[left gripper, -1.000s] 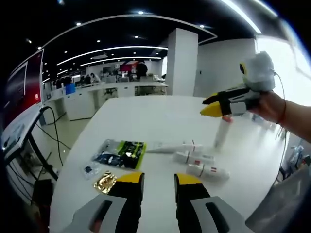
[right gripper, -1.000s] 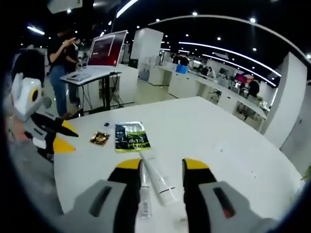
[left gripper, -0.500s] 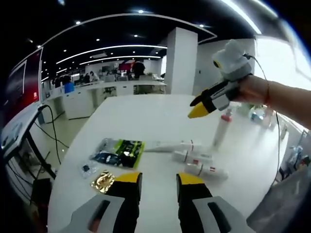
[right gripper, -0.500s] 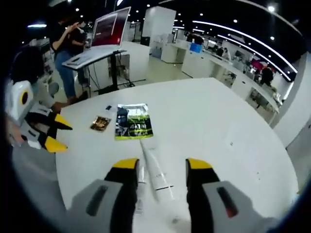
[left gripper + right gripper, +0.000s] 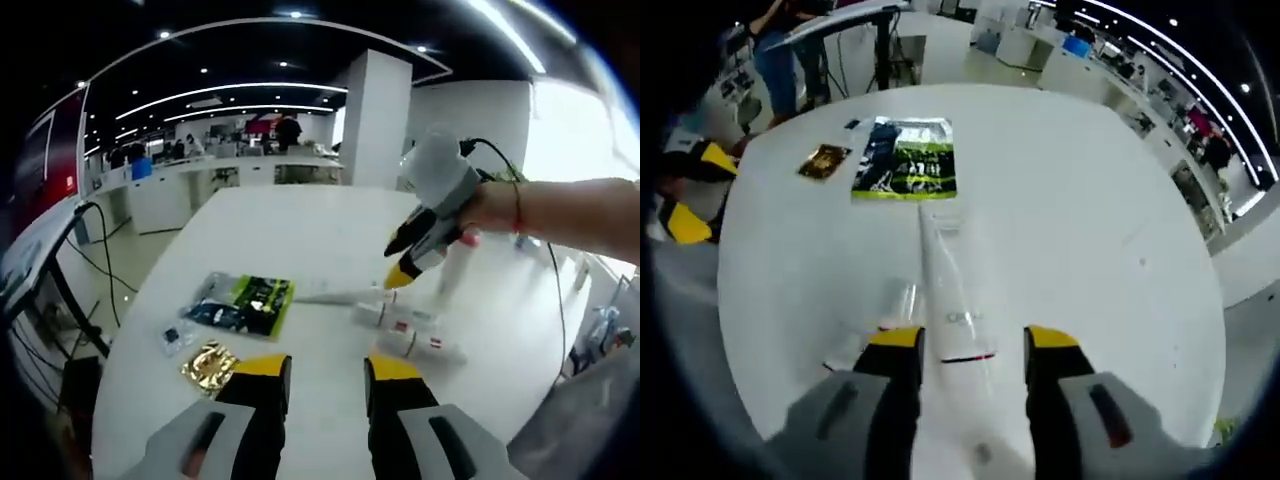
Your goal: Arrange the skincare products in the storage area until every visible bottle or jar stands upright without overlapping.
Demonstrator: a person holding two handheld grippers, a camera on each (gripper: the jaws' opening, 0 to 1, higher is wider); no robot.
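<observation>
Straddling the long white tube [image 5: 952, 300] in the right gripper view: right gripper [image 5: 975, 345] jaws wide apart, tube lying flat between them on the white bench [image 5: 1090, 200], not gripped. Tube's long axis runs 6 to 12 o'clock, flat crimped end toward the green sachet [image 5: 907, 158] at 12, gold packet [image 5: 824, 161] at 10 o'clock.

Left gripper view: left gripper [image 5: 318, 368] jaws parted with nothing between them. Beyond at 1 o'clock, two small white tubes [image 5: 420, 345] lie on their sides, long axes roughly 9 to 3. One bottle [image 5: 455, 265] stands upright further out at 2 o'clock, beside the right gripper's yellow tips.
</observation>
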